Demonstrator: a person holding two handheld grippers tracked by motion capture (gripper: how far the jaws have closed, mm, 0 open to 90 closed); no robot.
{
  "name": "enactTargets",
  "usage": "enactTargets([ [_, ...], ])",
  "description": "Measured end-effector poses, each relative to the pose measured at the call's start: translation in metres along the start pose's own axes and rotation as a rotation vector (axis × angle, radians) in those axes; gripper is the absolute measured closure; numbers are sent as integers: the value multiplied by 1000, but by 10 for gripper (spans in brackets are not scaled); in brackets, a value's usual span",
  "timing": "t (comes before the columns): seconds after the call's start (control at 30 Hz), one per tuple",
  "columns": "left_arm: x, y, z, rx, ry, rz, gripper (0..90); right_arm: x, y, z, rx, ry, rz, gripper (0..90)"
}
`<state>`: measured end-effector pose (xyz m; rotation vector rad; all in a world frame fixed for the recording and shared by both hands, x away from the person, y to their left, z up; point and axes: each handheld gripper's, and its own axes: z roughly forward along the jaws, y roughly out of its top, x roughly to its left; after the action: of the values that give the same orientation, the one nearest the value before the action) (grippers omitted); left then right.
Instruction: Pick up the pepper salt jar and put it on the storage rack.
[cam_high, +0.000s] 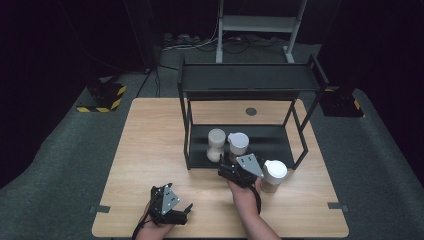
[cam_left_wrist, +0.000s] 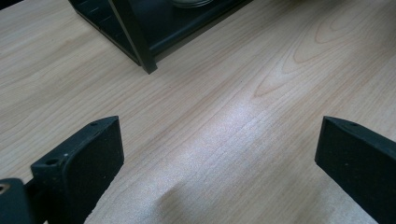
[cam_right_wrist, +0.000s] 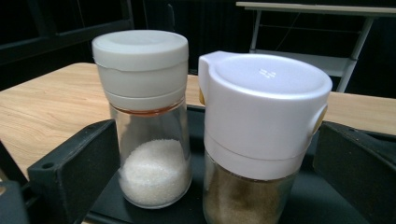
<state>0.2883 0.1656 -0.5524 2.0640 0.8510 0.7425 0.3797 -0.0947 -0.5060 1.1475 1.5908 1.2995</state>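
Two glass shakers stand side by side on the lower shelf of the black rack (cam_high: 250, 145): a white-capped shaker (cam_right_wrist: 144, 116) of white granules and a flip-lid shaker (cam_right_wrist: 261, 135) of brown powder, apparently not touching. The right gripper (cam_right_wrist: 219, 186) stands fully open around both, pads clear; the left gripper (cam_left_wrist: 219, 158) hangs open over bare table (cam_left_wrist: 224, 107).

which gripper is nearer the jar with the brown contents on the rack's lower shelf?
Right. The right gripper sits at the shelf's front edge, jaws open, facing the brown-filled jar. The left gripper rests open on the table, away from the rack.
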Motion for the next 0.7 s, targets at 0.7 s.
enactTargets([
  [0.7, 0, 0, 1, 4, 4, 0, 13, 4, 3, -35, -29, 115, -25, 0],
])
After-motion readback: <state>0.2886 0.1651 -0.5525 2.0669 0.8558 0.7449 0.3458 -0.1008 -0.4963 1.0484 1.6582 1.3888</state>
